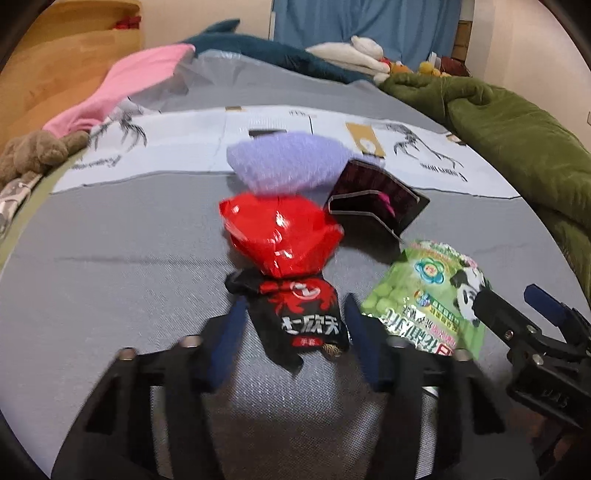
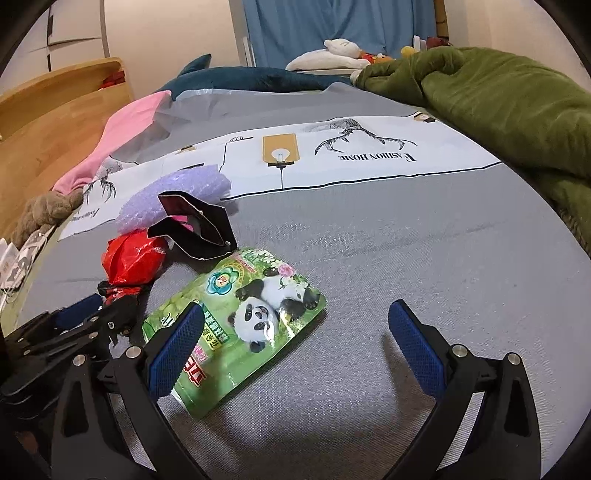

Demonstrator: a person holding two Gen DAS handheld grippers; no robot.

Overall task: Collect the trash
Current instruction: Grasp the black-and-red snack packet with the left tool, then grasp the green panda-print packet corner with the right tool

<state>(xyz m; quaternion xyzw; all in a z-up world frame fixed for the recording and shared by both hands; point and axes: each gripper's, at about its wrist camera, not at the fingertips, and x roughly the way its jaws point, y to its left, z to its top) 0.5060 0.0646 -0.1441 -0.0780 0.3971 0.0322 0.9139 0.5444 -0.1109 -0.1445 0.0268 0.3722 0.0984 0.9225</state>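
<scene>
Wrapper (image 1: 295, 288), red and black, lies lengthwise straight ahead between the spread fingers of the left tool (image 1: 293, 325) on the bed (image 1: 110, 258), while the right tool (image 2: 295, 332), equally spread, sits beside the green pouch (image 2: 236, 325).

Green blanket (image 2: 498, 107); pink cloth (image 2: 125, 129); teal shark plush (image 2: 251, 79); brown plush toy (image 1: 33, 155); blue curtain (image 2: 332, 26)

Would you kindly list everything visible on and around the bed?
Snack wrapper: one, red and black, between left jaws.
Panda pouch: one, green, flat on sheet, under right gripper's left finger.
Bubble wrap: one, lilac, behind wrapper.
Dark box: one, black, open, beside wrap.
Blanket: one, olive, right.
Shark plush: one, teal, far end.
Pink cloth: one, left.
Left gripper: open.
Right gripper: open.
</scene>
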